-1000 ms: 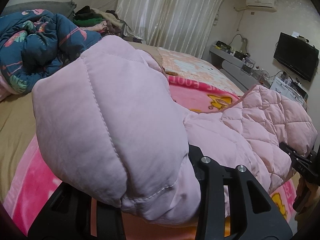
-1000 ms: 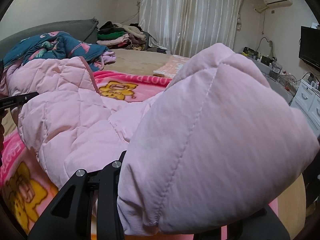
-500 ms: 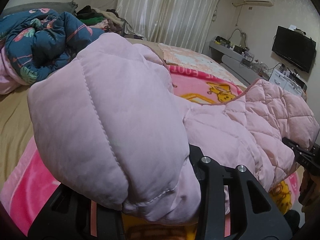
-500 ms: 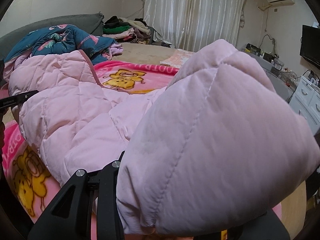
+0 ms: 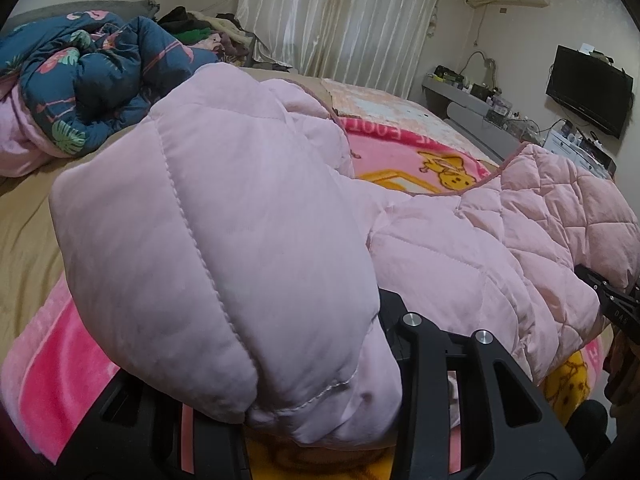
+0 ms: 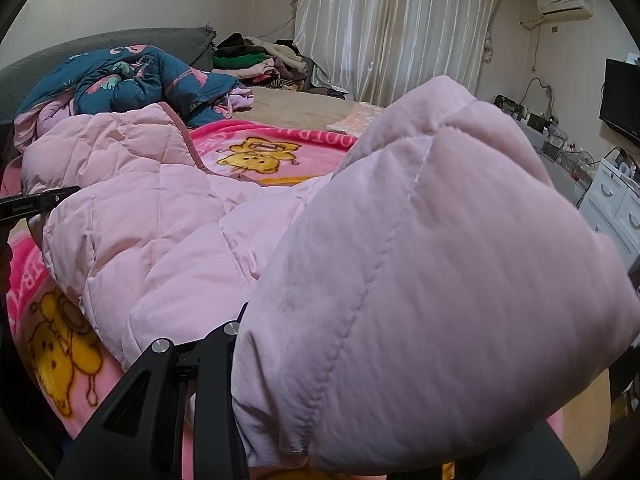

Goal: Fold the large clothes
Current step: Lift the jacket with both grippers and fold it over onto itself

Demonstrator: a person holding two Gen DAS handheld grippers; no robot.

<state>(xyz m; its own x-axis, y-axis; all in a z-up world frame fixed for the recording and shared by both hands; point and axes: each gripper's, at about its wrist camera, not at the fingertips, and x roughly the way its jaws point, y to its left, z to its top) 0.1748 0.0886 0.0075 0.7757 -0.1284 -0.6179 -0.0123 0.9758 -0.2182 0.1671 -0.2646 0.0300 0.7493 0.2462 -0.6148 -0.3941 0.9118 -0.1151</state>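
A pink quilted padded jacket (image 5: 500, 236) (image 6: 160, 232) hangs between my two grippers above the bed. My left gripper (image 5: 320, 412) is shut on one bunched end of the jacket, which bulges over and hides the fingertips. My right gripper (image 6: 320, 420) is shut on the other bunched end in the same way. The right gripper also shows at the right edge of the left wrist view (image 5: 612, 304), and the left gripper at the left edge of the right wrist view (image 6: 36, 204).
A pink cartoon blanket (image 5: 424, 160) (image 6: 256, 152) covers the bed under the jacket. A dark blue floral duvet (image 5: 92, 80) is heaped at the headboard, with a pile of clothes (image 6: 256, 60) behind it. A TV (image 5: 588, 84) and a shelf stand at the right.
Both grippers have drawn back and lifted a little with the jacket ends; more of the cartoon blanket shows beyond the jacket. Both grips are unchanged.
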